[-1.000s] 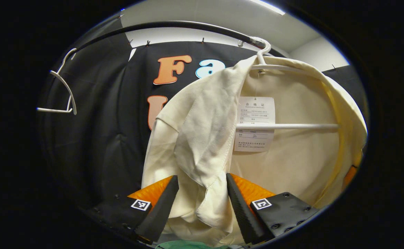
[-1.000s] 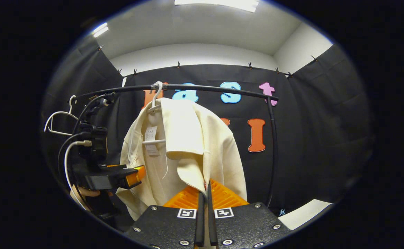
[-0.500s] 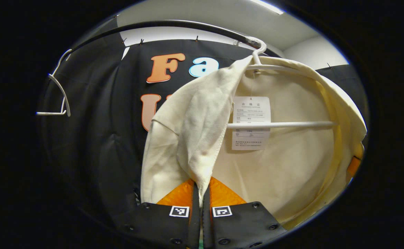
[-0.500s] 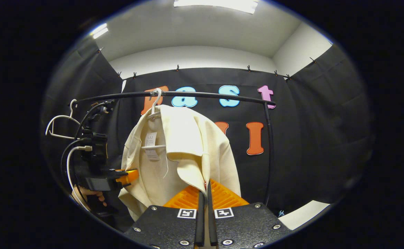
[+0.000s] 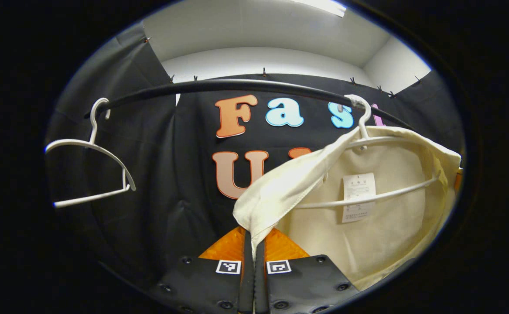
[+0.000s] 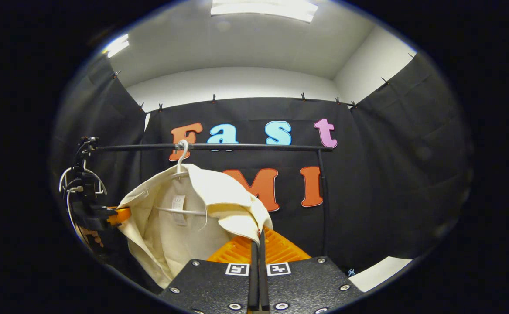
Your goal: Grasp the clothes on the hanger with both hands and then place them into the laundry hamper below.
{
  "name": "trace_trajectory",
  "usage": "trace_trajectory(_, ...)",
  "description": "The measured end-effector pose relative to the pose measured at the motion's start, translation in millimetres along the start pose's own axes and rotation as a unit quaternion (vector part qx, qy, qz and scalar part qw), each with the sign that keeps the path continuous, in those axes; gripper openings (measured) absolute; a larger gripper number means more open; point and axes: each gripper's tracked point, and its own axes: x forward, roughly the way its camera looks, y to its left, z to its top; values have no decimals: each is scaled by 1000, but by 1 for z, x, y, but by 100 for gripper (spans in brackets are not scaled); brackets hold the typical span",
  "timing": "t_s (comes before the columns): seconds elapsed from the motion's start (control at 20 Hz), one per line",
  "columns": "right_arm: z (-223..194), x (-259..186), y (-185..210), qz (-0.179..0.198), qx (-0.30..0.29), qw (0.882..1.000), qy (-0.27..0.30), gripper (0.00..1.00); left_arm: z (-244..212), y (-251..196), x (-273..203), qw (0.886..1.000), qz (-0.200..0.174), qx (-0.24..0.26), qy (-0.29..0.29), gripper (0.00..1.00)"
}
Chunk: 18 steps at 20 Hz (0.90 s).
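Both grippers have drawn back and down from the black clothes rail [image 6: 245, 147] since a second ago, and the cream garment [image 5: 380, 218] is now stretched out from its white hanger [image 5: 367, 144] rather than hanging straight. The left gripper [image 5: 253, 261], which stood apart around a fold a second ago, is now clamped on the garment's edge below the rail. The right gripper [image 6: 258, 261] remains pinched on the opposite front edge of the garment [image 6: 202, 209]. The hanger's hook still sits on the rail, and a bare white hanger [image 5: 93, 170] hangs further left along it. With both grips set, the pull-off seems underway; the garment must still slip free before lowering.
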Motion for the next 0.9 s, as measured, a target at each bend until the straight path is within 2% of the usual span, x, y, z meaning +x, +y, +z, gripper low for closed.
trace_trajectory(0.25,20,17,-29,-6,16,1000,-3,0,31,26,8,999,24,34,-23,7)
trace_trajectory(0.45,28,37,-43,-11,4,1000,-1,0,59,43,6,993,50,87,-56,7)
trace_trajectory(0.55,25,50,-47,-9,17,1000,8,0,59,43,11,993,50,94,-53,7)
trace_trajectory(0.75,-15,72,-53,2,56,997,46,0,45,49,19,997,37,66,-35,7)
trace_trajectory(0.9,-56,79,-38,27,79,993,80,0,29,55,24,996,44,71,-22,8)
